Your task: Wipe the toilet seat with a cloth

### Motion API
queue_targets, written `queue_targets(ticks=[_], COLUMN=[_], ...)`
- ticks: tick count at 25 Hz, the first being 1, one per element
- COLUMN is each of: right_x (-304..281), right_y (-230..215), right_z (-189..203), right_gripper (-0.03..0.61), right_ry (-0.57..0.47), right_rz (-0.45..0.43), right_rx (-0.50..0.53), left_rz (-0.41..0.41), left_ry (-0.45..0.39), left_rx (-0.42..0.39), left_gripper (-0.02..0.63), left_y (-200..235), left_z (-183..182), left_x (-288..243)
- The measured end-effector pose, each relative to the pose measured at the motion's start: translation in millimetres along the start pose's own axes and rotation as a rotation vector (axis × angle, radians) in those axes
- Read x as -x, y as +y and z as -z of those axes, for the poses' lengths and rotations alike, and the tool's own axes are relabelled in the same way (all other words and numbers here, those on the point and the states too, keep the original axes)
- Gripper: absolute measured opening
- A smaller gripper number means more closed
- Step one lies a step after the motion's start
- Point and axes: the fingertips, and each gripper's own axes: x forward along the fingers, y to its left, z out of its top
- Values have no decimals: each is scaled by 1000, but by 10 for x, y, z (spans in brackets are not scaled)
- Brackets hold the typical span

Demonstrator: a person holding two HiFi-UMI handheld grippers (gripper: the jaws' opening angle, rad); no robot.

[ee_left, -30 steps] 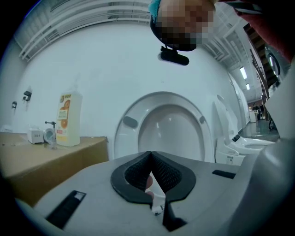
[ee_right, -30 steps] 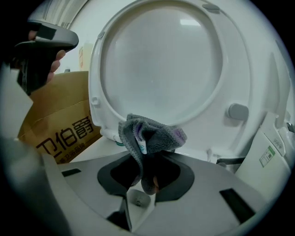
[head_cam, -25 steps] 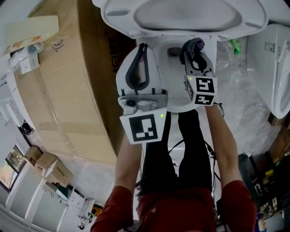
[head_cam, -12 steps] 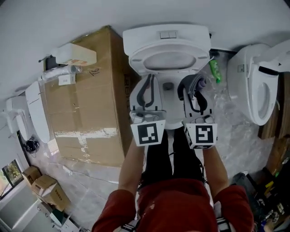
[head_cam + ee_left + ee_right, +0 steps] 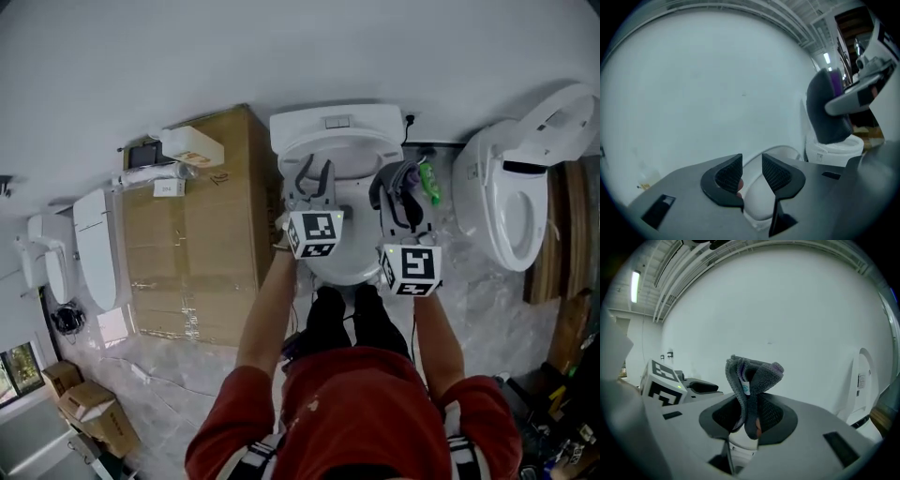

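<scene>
Well, both tools hang over the white toilet. The right gripper is clamped on a bunched grey cloth, which sticks up out of its jaws. The left gripper has just been opening, its jaws now slightly apart with nothing between them.

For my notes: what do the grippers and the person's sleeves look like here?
The left gripper and right gripper have light grey bodies with black, mesh-textured fingers. Each carries a white cube printed with black square markers. The person's sleeves are red.
</scene>
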Motion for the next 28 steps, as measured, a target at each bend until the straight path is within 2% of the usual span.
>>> queue_targets(ticks=[7,10,16,22,28], right_x=[195,243,276,285,261], right_y=[-183,-276,-399,-398,-342], right_z=[-78,-88,-52,-59,-70], right_gripper=[94,92,92,92,93], right_ry=[14,16,24,23,18], right_rz=[41,54,75,69,56], right_rx=[4,-7,-18,-14,-9], left_rz=[103,114,105,75,75], left_ry=[207,258,277,242,217], left_rx=[-398,-508,-589,-607,-631], left_gripper=[165,169,166,80,74], left_y=[-71,-61,-10,-21,-76], left_z=[234,319,317,268,279], left_x=[-551,-678,-803,-715,-578])
